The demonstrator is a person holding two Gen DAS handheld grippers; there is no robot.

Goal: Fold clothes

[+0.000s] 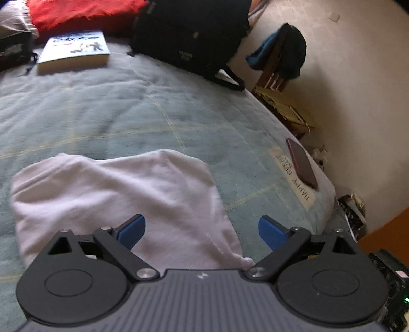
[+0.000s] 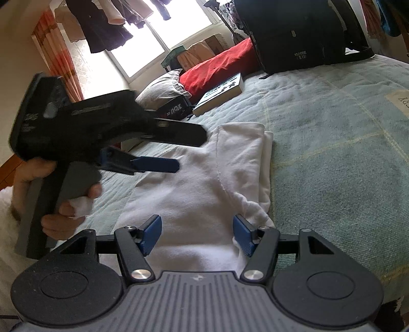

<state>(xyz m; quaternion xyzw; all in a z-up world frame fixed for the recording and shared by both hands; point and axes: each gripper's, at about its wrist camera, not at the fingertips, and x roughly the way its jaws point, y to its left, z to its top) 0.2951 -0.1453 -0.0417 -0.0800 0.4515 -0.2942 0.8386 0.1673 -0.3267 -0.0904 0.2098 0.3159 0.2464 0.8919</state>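
White garment [image 1: 115, 194] lies partly folded on the bed [image 1: 127, 115], bunched w/ a seam running down toward the near edge. In the left wrist view it fills the lower left and middle, reaching in between the spread fingers of the left claw [image 1: 202, 232]; left blue pad [image 1: 133, 231] sits over the cloth, right pad is over bare blanket at approx 3 o'clock from the cloth's edge. Left claw open, holding nothing.

Right wrist view: same garment [image 2: 204, 184] runs from the right claw [image 2: 196, 233] up toward 12 o'clock, folded edge at top. Right claw open too, both pads over or at the cloth's near end, nothing pinched as far as visible. Left claw [image 2: 176, 150] shows at 10 o'clock, held in a hand [image 2: 58, 201], fingers above the cloth's left part.

Further out on the bed: book [image 1: 74, 51] at 11 o'clock, black bag [image 1: 189, 35] at 12, red cloth [image 1: 81, 12] behind, phone [image 1: 301, 163] at 3 o'clock nr the bed edge.
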